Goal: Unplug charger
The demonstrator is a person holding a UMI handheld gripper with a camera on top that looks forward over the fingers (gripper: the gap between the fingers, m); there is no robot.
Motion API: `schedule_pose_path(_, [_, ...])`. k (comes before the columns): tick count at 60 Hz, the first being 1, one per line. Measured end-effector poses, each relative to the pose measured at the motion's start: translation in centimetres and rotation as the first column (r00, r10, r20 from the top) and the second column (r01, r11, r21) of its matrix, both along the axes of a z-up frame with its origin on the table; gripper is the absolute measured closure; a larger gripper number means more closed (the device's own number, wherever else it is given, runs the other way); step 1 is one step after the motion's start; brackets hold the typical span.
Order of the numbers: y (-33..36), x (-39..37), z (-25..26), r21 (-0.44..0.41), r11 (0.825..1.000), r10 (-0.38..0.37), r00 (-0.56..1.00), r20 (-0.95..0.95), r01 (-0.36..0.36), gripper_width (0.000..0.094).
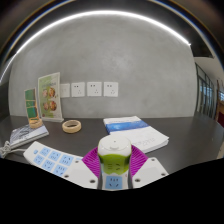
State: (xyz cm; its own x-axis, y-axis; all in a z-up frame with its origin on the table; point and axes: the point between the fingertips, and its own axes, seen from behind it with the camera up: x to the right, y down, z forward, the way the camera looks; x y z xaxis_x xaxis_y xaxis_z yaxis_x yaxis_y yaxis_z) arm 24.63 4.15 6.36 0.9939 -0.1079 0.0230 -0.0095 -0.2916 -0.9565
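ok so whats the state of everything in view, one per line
gripper: fingers either side of the charger, grip not clear
charger: plugged into the power strip, upright
power strip: flat on the table, other sockets empty
tape roll: lying flat
book stack: closed, lying flat
wall sockets: nothing plugged in

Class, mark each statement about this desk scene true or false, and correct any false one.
1. The gripper has its fingers closed on the white charger. True.
2. The charger sits in a white power strip on the desk. True.
3. A roll of tape hangs on the wall. False: it lies on the desk.
4. The wall carries three white sockets. True.
5. The stack of books lies between the fingers. False: it lies beyond them.
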Motion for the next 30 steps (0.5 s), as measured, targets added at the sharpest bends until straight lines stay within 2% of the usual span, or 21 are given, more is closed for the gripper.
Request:
schedule_pose_path(9, [0.2,0.2,0.5,-0.027,0.998,-0.053,0.999,-0.014,0.052,0.0609])
schedule_pose_path(14, [-0.4,0.4,4.2,0.039,0.997,-0.07,0.997,-0.018,0.071,0.0608])
schedule_pose_path(23, [-2.1,1.8,13.8,0.196,0.972,-0.135,0.99,0.029,0.127,0.0611])
schedule_pose_path(30, [-2.5,2.8,17.2,0.224,0.965,-0.156,0.986,0.066,0.137,0.0611])
